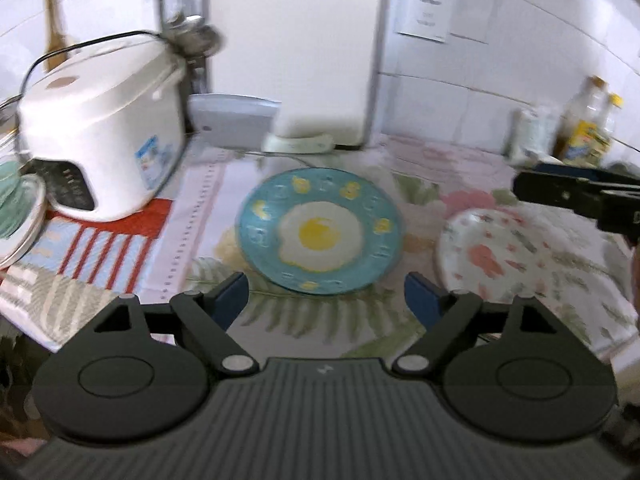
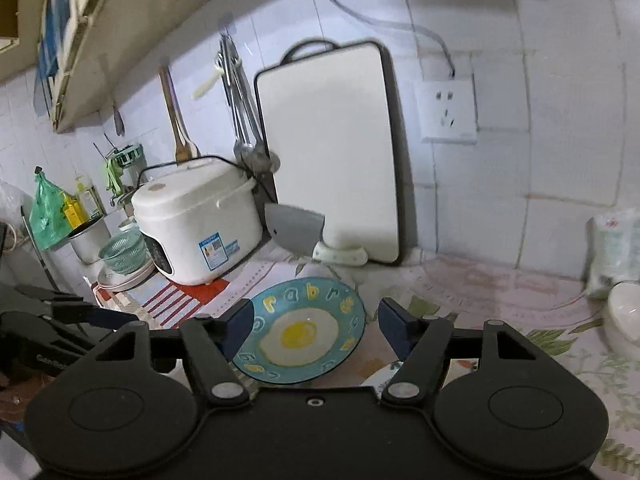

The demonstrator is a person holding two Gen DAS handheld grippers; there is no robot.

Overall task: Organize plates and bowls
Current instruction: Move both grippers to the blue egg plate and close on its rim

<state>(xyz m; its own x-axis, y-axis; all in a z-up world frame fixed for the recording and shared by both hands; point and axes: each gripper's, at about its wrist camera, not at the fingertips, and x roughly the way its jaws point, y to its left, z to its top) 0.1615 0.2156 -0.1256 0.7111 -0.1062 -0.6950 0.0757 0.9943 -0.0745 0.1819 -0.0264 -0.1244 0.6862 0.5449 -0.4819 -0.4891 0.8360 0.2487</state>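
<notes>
Here my left gripper point(image 1: 325, 298) stood wide with nothing between its blue fingers point(image 1: 230, 294), and my right gripper point(image 2: 314, 326) was likewise spread and empty. The blue egg plate point(image 1: 320, 230) lay flat on the floral cloth point(image 1: 304, 320) just ahead, with the white floral plate point(image 1: 516, 258) close beside it, right of the rice cooker point(image 1: 102, 136).
</notes>
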